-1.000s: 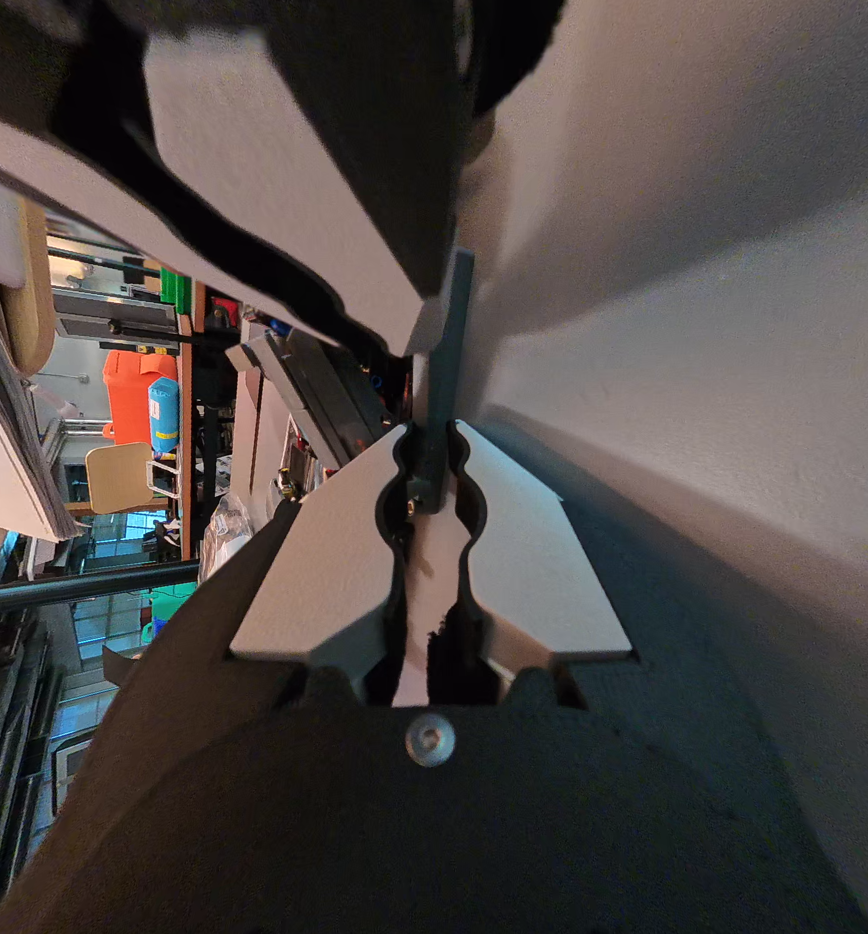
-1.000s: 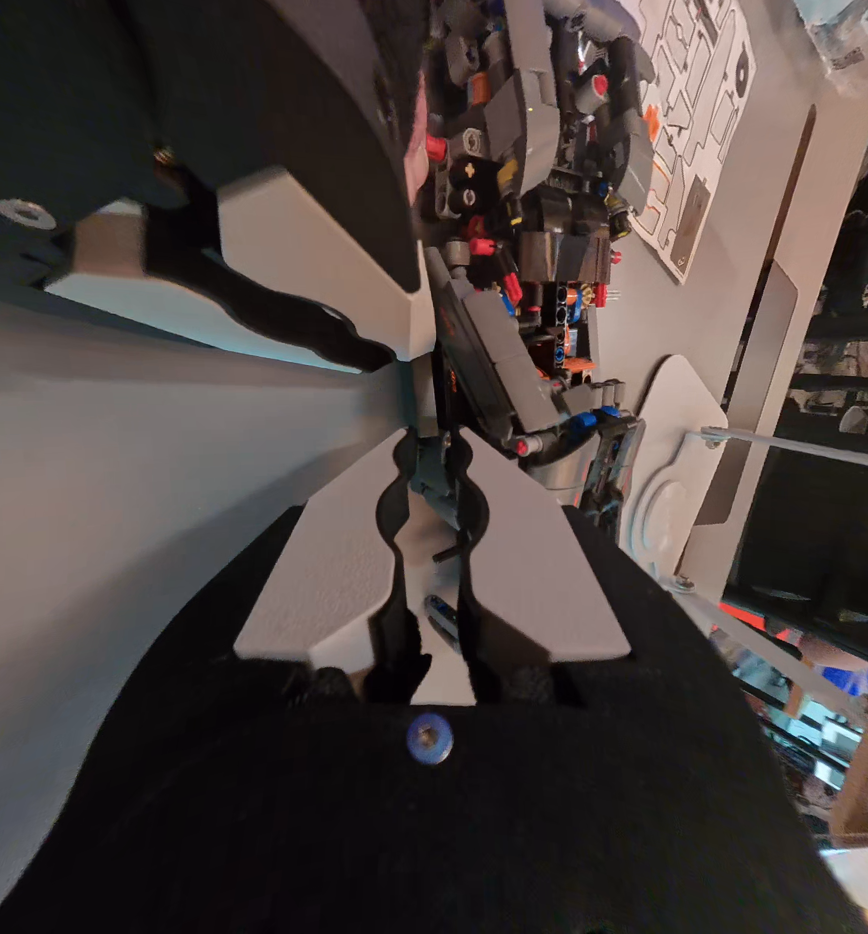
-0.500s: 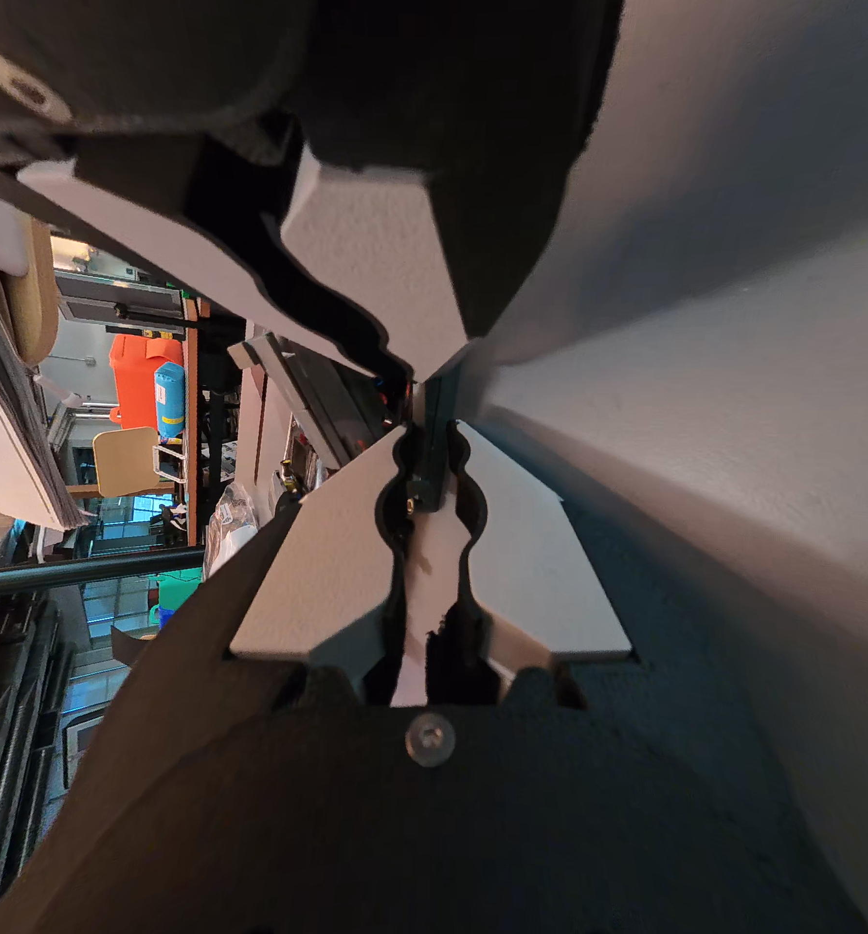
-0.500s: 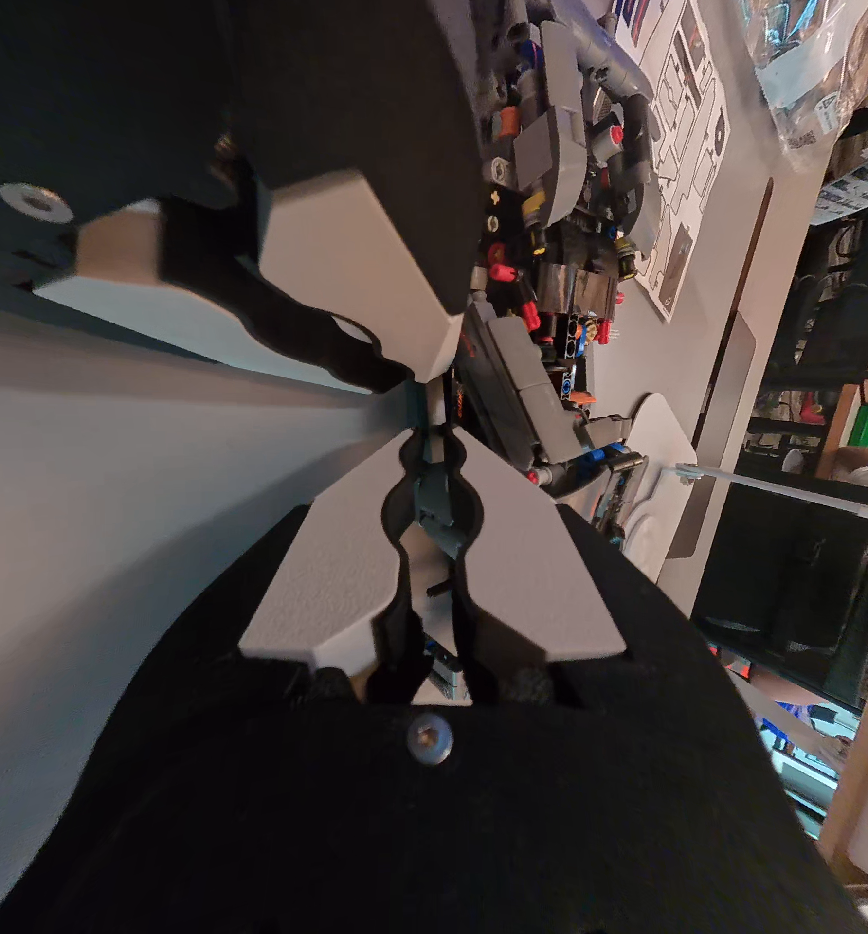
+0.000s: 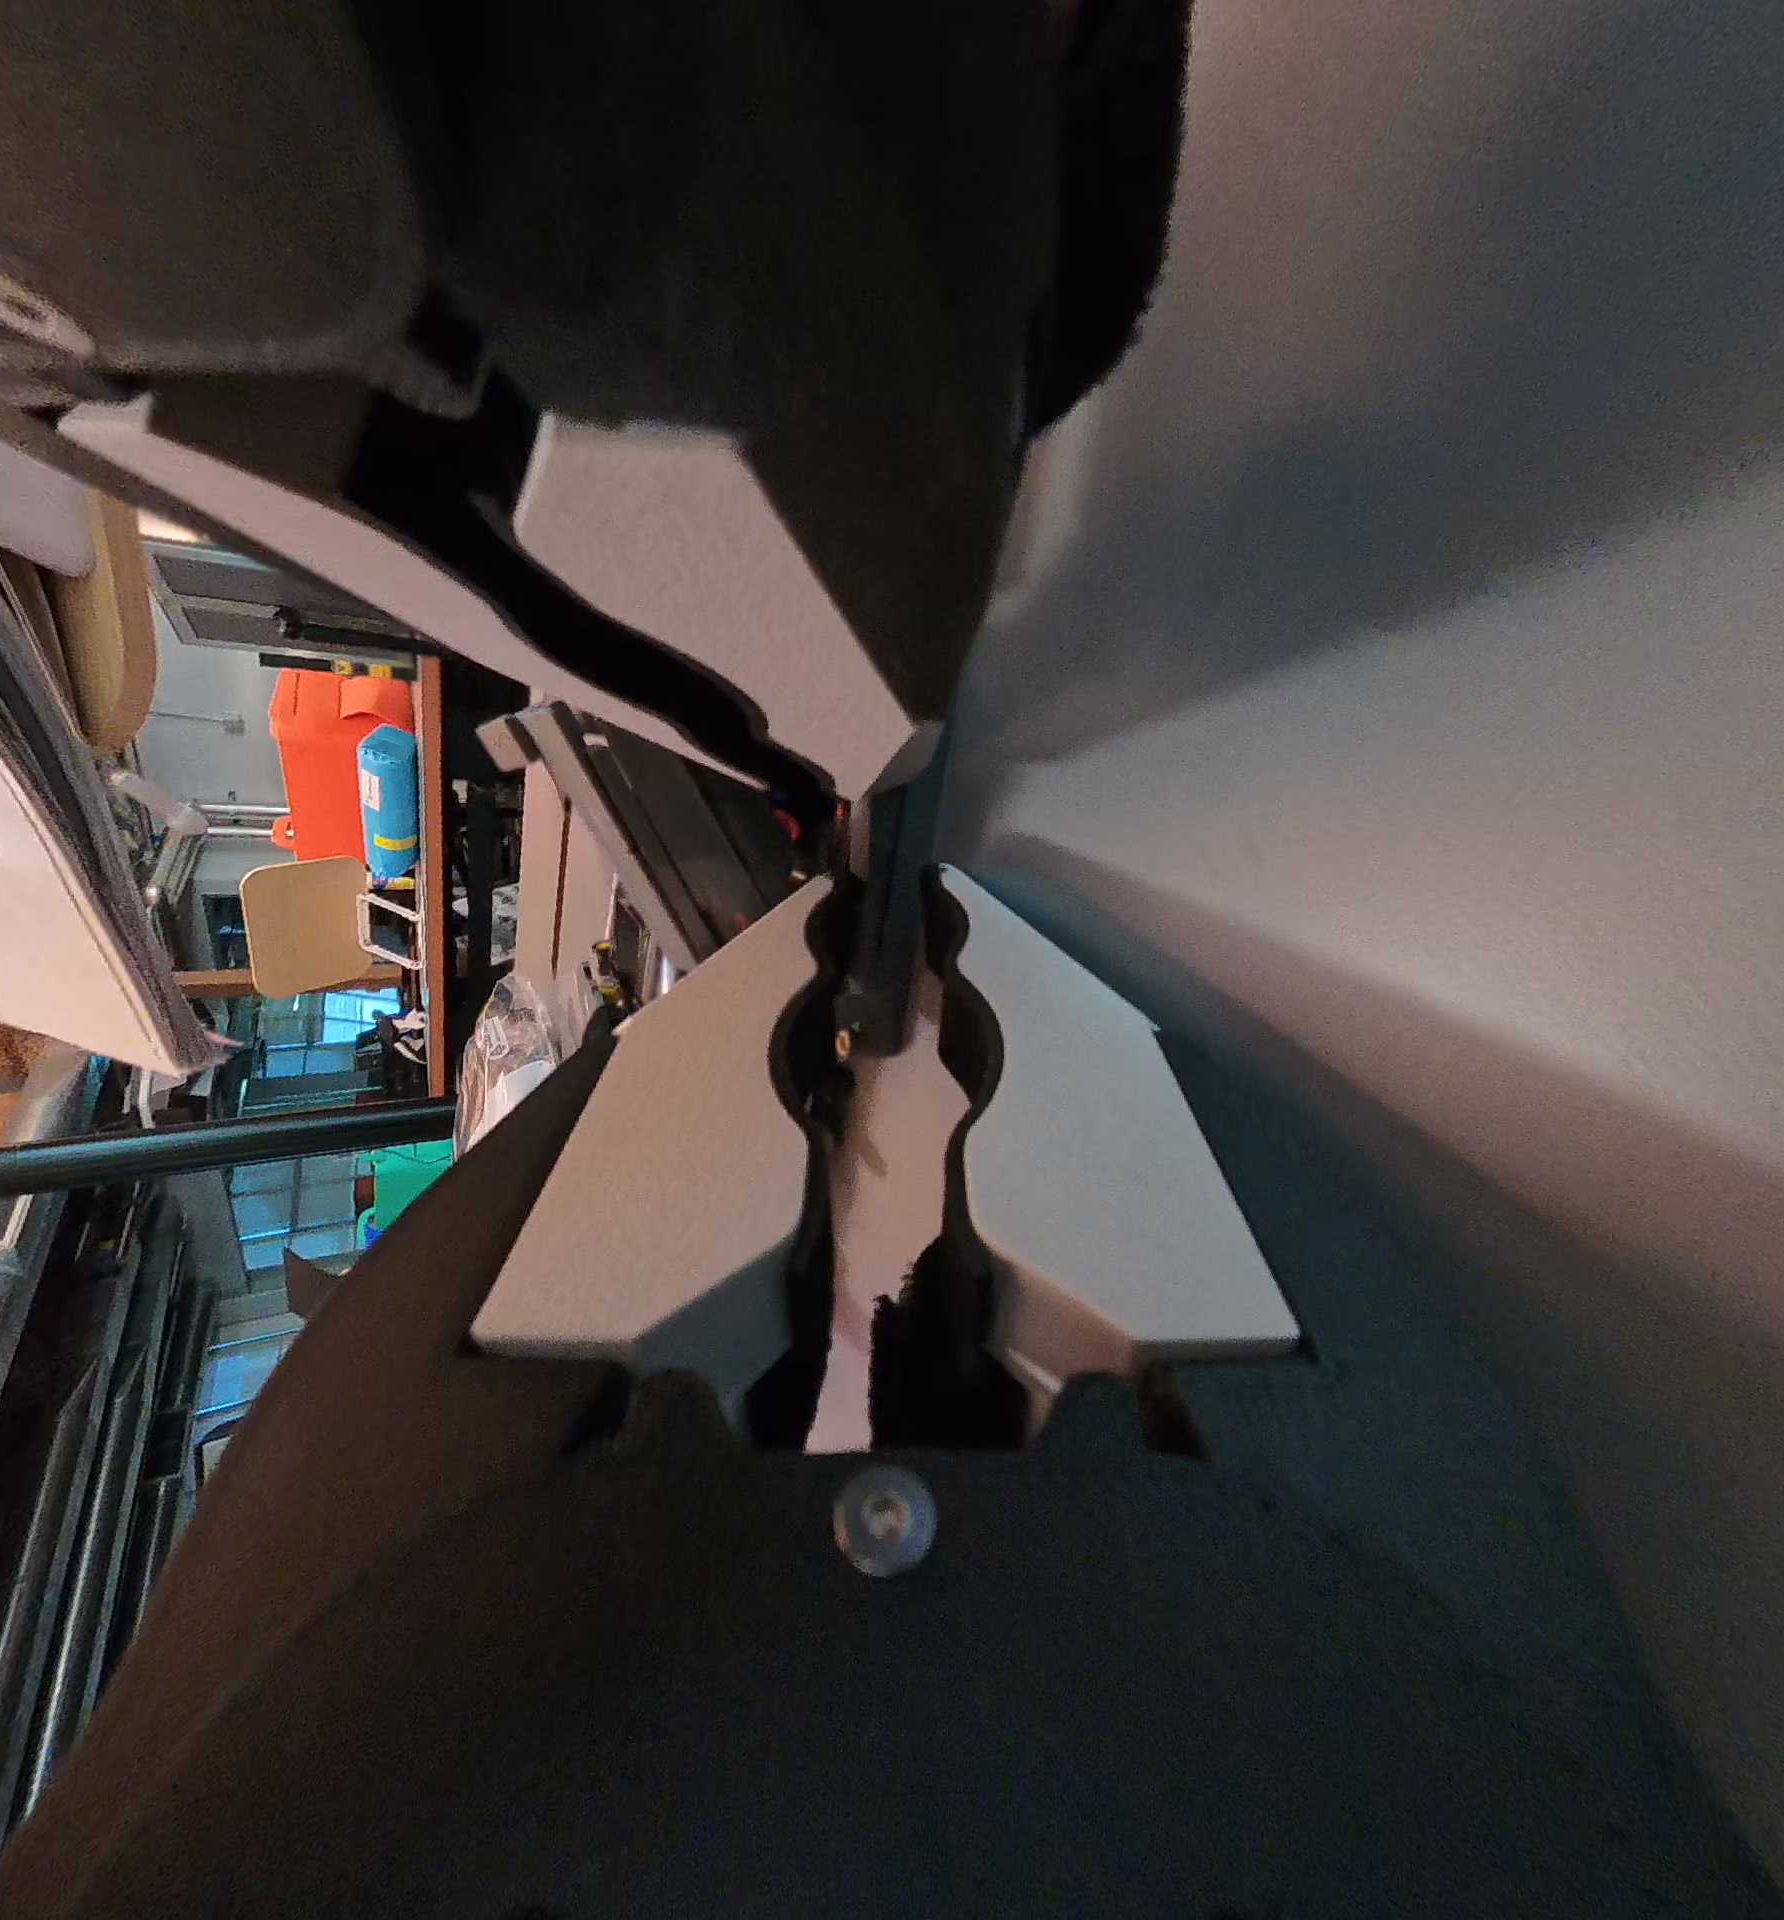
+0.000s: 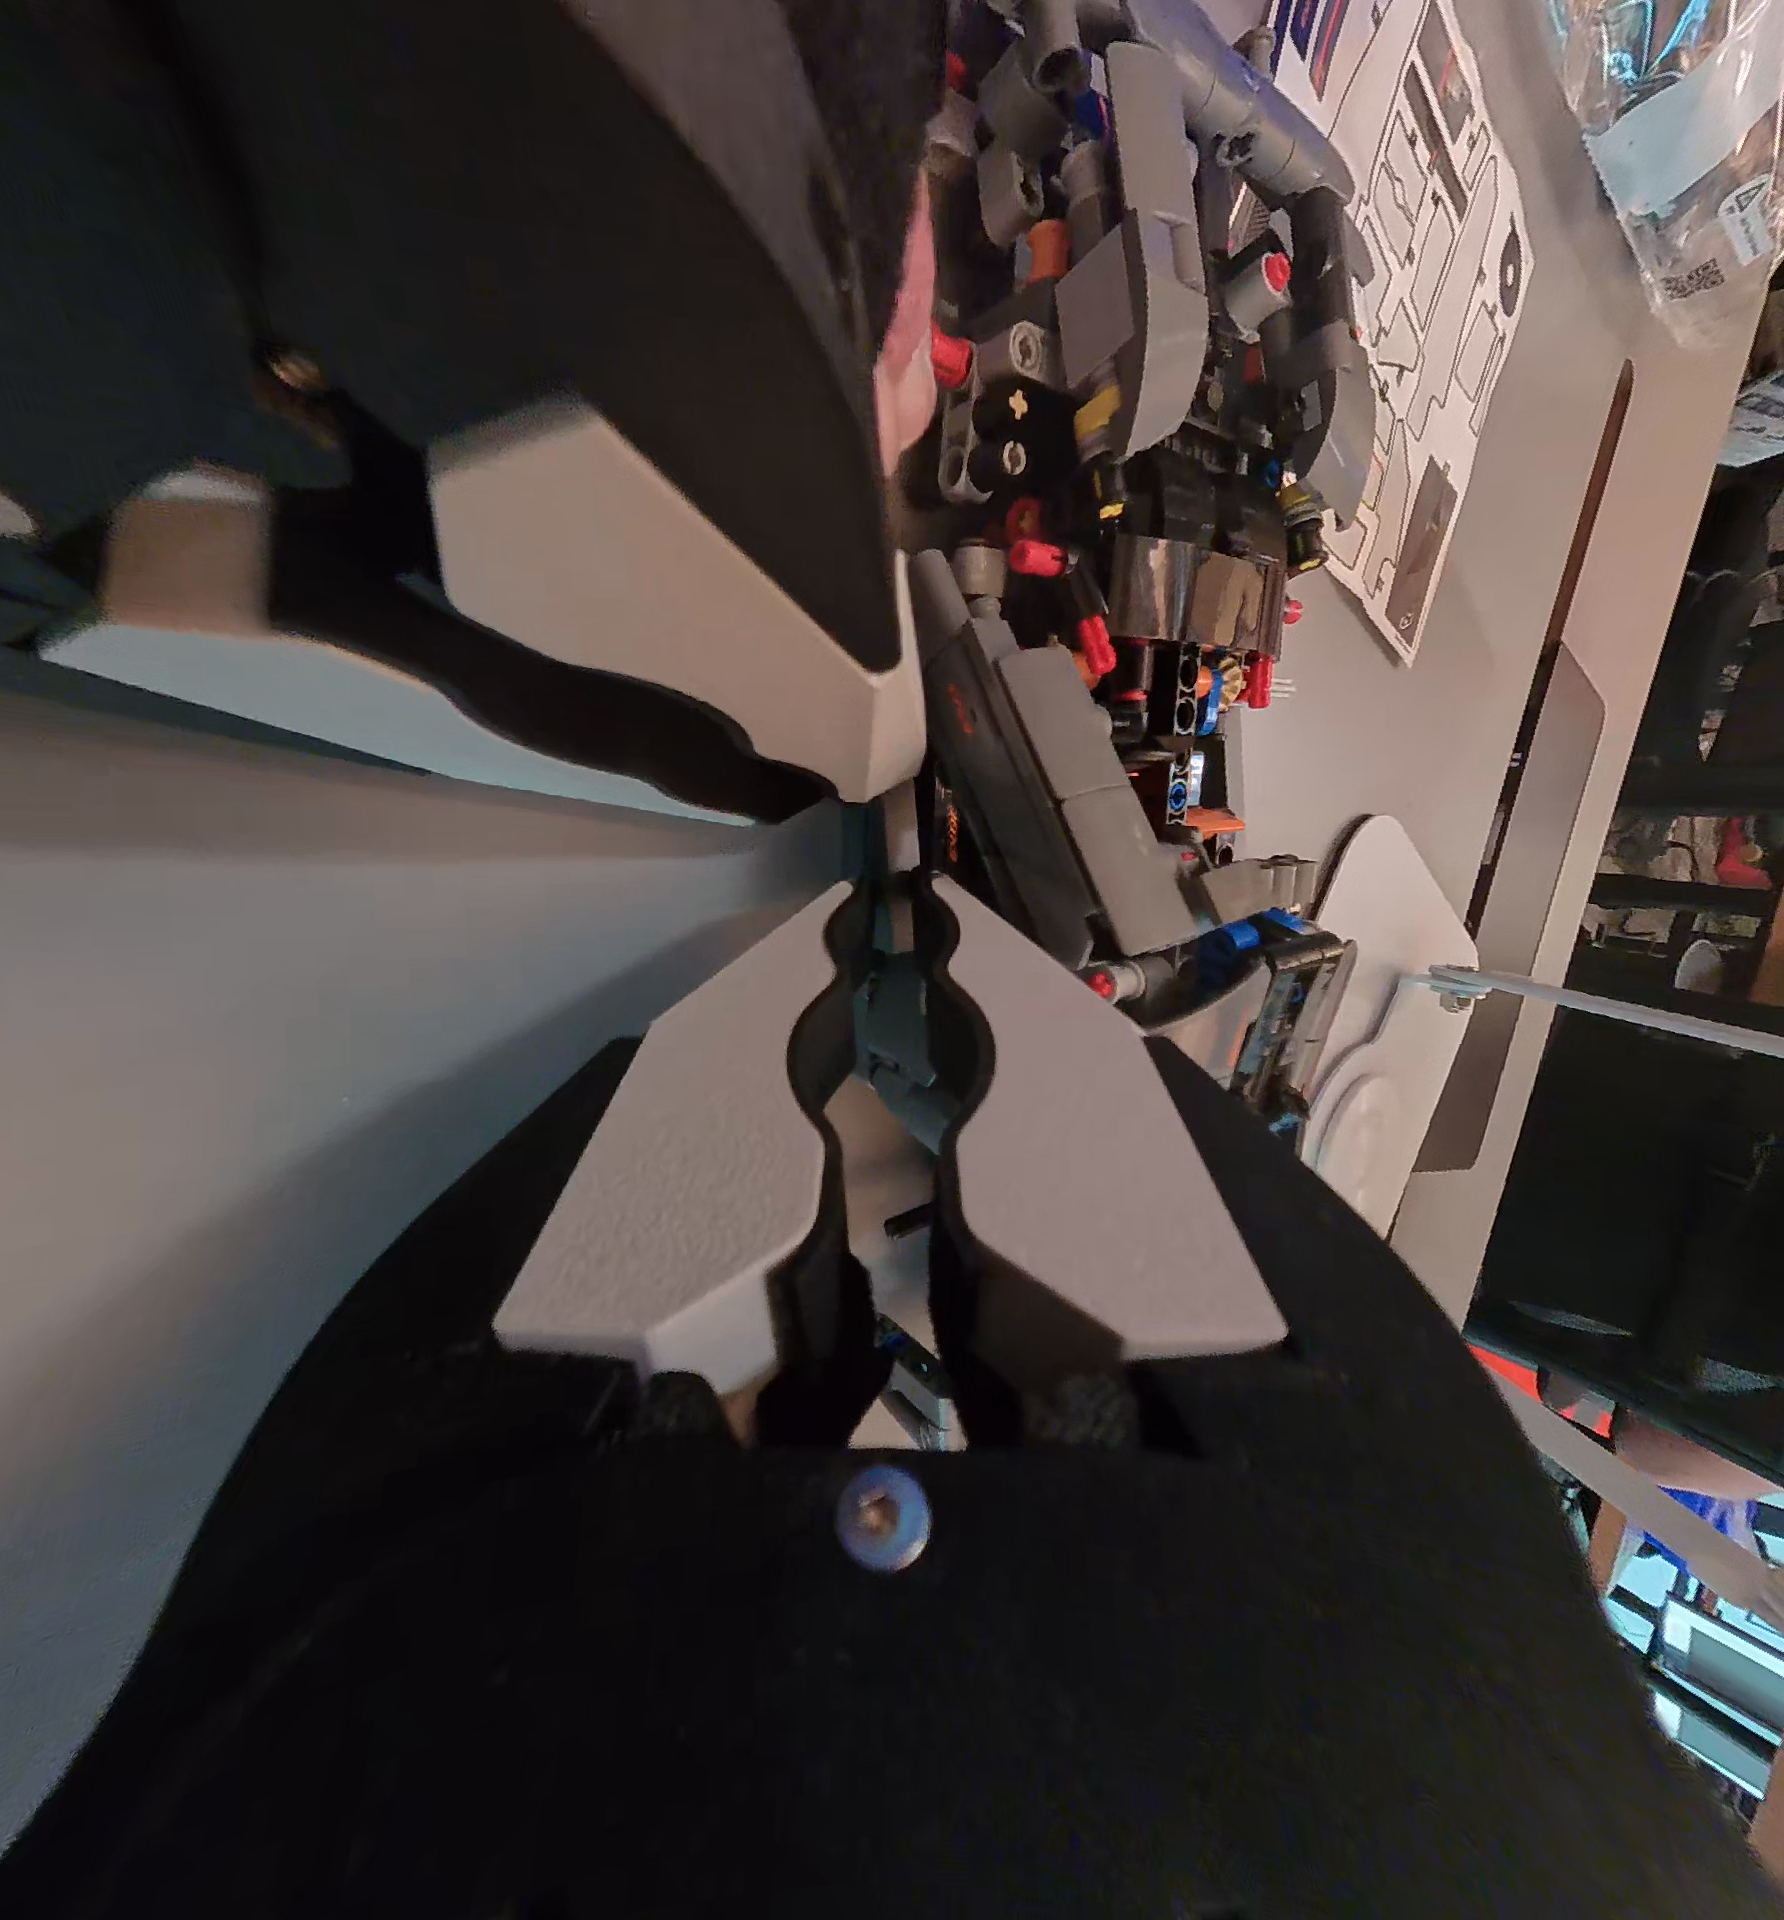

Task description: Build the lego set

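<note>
In the left wrist view my left gripper (image 5: 883, 883) is shut on a thin dark grey lego beam (image 5: 893, 935) that points forward. The right gripper's fingertips (image 5: 867, 727) come down from above and meet the beam's far end. In the right wrist view my right gripper (image 6: 893, 883) is shut on a small grey lego part (image 6: 903, 1023). The left gripper's fingertips (image 6: 867, 717) stand tip to tip with it. The joint between the two pieces is hidden by the fingers. The grey and black lego model (image 6: 1127, 468), with red and blue pins, lies just beyond on the table (image 6: 244, 935).
A white sheet with line drawings (image 6: 1428, 312) lies past the model. A clear plastic bag (image 6: 1698, 125) is at the upper right. A white flat stand base (image 6: 1387, 987) sits to the right. The left wrist view shows shelves and an orange box (image 5: 332, 758) far off.
The two grippers came closer tip to tip, so less of the beam shows between them than a second ago. Both stay shut. The right view shifted a little against the model.
</note>
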Motion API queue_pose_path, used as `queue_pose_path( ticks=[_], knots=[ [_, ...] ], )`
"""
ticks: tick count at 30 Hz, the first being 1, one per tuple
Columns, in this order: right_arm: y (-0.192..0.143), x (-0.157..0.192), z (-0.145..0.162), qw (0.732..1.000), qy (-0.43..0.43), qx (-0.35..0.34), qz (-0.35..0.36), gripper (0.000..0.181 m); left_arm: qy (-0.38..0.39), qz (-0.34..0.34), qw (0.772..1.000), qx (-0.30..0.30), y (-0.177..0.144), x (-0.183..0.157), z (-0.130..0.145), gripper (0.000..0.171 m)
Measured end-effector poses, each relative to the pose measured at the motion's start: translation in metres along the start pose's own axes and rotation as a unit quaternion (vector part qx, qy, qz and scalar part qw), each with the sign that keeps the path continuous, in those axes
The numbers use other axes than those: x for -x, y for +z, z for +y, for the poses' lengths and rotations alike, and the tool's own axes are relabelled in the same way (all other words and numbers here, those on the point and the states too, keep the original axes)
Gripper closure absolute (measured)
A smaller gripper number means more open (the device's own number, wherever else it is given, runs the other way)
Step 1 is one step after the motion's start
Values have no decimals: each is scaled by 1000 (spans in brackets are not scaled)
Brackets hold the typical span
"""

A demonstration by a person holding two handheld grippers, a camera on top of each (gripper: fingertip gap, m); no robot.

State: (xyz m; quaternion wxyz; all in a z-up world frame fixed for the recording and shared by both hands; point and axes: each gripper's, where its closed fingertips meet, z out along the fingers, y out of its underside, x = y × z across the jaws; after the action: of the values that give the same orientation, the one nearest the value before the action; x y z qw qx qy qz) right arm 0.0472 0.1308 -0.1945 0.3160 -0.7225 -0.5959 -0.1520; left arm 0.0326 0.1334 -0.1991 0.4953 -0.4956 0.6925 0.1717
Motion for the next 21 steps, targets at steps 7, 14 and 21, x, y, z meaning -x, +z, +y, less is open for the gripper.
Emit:
queue_pose_path(
  ticks=[7, 14, 21],
  knots=[
    [0, 0, 0, 1000, 12, 0, -23, 176, -2, -5, 1000, 8, 4, 1, 0, 162],
    [1, -1, 0, 998, 30, 4, -51, 177, -13, 1, 1000, 18, 5, 1, 0, 162],
    [3, 0, -1, 994, 57, -5, -89, 176, -22, 19, 999, 15, 6, 1, 0, 162]
  ],
)
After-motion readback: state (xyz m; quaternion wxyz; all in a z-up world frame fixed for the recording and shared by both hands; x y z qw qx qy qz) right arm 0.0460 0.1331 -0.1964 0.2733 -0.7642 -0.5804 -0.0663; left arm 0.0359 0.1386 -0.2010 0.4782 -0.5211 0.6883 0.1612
